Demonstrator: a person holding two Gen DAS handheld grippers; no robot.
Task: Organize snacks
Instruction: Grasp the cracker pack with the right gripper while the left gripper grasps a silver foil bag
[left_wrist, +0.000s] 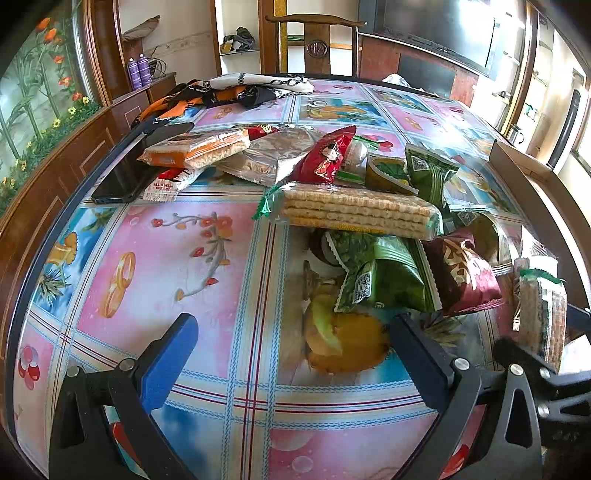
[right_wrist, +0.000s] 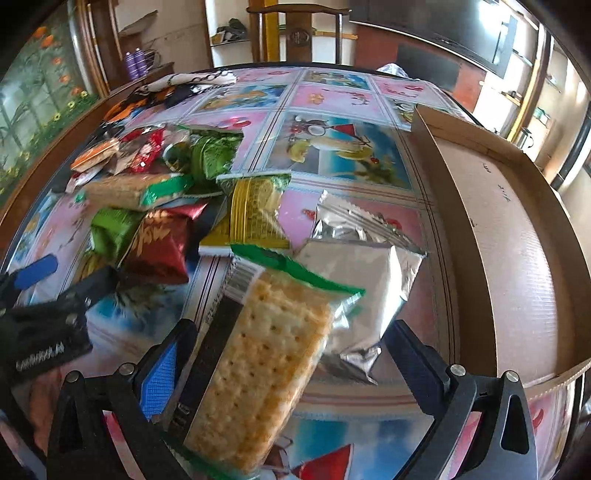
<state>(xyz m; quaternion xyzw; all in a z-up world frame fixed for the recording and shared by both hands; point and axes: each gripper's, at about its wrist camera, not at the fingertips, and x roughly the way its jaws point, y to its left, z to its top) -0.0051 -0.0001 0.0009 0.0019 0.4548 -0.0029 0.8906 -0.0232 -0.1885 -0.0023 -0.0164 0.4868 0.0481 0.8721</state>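
A heap of snack packs lies on the patterned table: a long cracker pack (left_wrist: 354, 212), green pouches (left_wrist: 384, 280), a dark red pouch (left_wrist: 461, 273) and an orange cracker pack (left_wrist: 195, 149). My left gripper (left_wrist: 291, 343) is open and empty, just short of the green pouches. My right gripper (right_wrist: 291, 354) is open, with a green-edged cracker pack (right_wrist: 258, 373) lying between its jaws against the left finger (right_wrist: 159, 369); a silver pouch (right_wrist: 362, 280) lies just beyond. The cracker pack also shows in the left wrist view (left_wrist: 543, 314). A cardboard box (right_wrist: 517, 236) stands to the right.
A black phone (left_wrist: 125, 173) lies at the table's left edge beside the snacks. A patterned cloth (left_wrist: 236, 90) lies at the far side. A wooden chair (left_wrist: 314, 44) stands behind the table. The left gripper shows in the right wrist view (right_wrist: 55, 288).
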